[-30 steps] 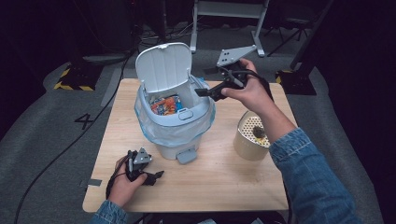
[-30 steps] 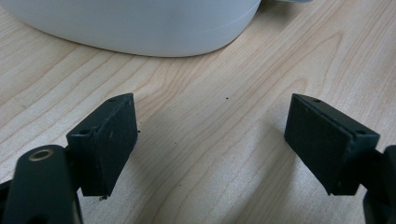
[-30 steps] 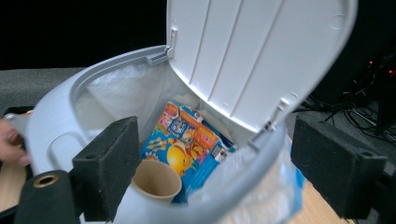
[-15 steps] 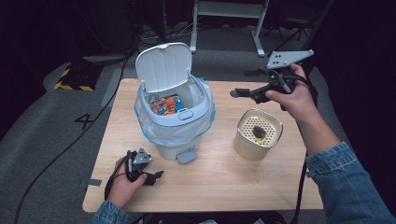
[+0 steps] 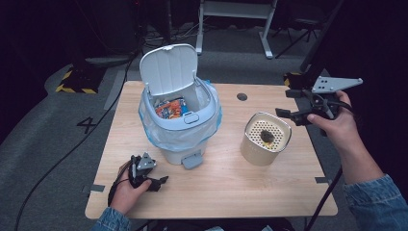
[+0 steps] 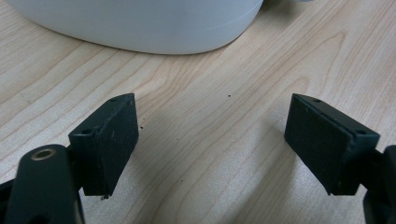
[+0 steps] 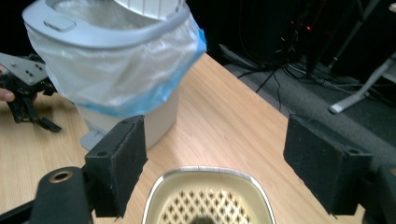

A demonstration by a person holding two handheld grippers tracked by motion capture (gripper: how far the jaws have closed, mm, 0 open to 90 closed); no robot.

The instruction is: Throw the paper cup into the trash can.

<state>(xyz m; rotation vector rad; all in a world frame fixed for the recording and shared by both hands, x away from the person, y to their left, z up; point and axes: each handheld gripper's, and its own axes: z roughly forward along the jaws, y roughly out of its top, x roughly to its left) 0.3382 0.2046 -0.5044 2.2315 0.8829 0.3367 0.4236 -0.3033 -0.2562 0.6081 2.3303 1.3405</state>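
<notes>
A pale grey pedal bin [image 5: 180, 125] stands at the table's middle left, its lid [image 5: 168, 67] up, a clear liner with a blue edge folded over its rim, and colourful wrappers [image 5: 169, 108] inside. To its right is a cream container [image 5: 265, 139] with a perforated insert that holds a small dark lump [image 5: 267, 137]. My right gripper [image 5: 287, 114] hovers at that container's far right rim. Its jaws have just been closing a little and stand apart with nothing between them [image 7: 212, 154]. My left gripper [image 5: 156, 182] rests on the table in front of the bin, open and empty [image 6: 212, 140].
The bin's pedal [image 5: 191, 160] sticks out toward the front of the wooden table [image 5: 216, 192], and a round hole [image 5: 242, 96] lies near the far edge. Beyond the table are cables, a white stand's legs [image 5: 264, 33] and yellow-black tape [image 5: 72, 84] on the grey floor.
My right gripper has swung from over the bin's right rim to the right, past the cream container, and its jaws have narrowed. The left hand has stayed put.
</notes>
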